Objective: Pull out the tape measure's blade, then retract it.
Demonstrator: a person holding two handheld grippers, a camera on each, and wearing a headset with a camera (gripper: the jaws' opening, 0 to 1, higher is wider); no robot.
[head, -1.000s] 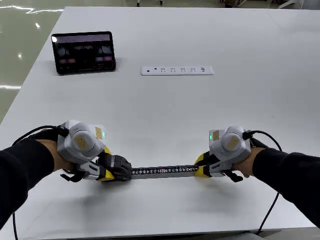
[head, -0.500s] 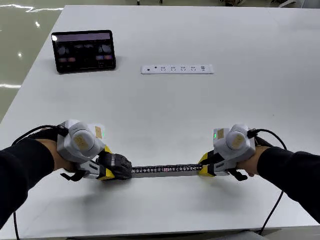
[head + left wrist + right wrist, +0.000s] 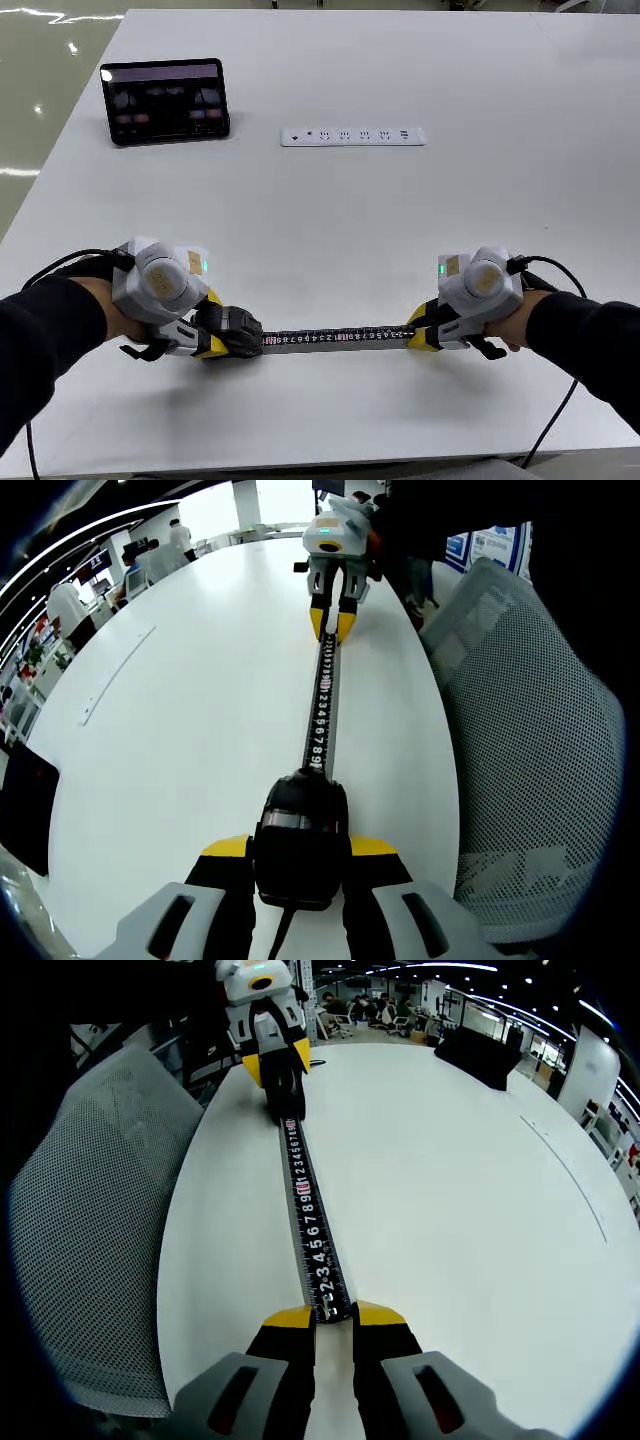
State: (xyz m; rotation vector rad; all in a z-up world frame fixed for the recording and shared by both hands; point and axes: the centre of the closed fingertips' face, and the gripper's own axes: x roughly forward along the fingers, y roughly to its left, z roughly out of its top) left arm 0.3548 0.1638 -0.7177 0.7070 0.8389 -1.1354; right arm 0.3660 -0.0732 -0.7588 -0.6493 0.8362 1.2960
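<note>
L gripper (image 3: 214, 326) at near-left of table (image 3: 420, 220), jaws clamped on tape measure body (image 3: 238, 333); black case sits btwn the yellow tips. From there blade (image 3: 335, 338) is out, running parallel to the near edge, numbers up, straight from body to R gripper (image 3: 422, 330). R gripper is twd the near-right corner, jaws almost fully closed, pinching blade tip. Farther back: tablet (image 3: 165, 100) near far-left corner, pwr strip (image 3: 352, 136) mid-table, both well apart from the tape.
</note>
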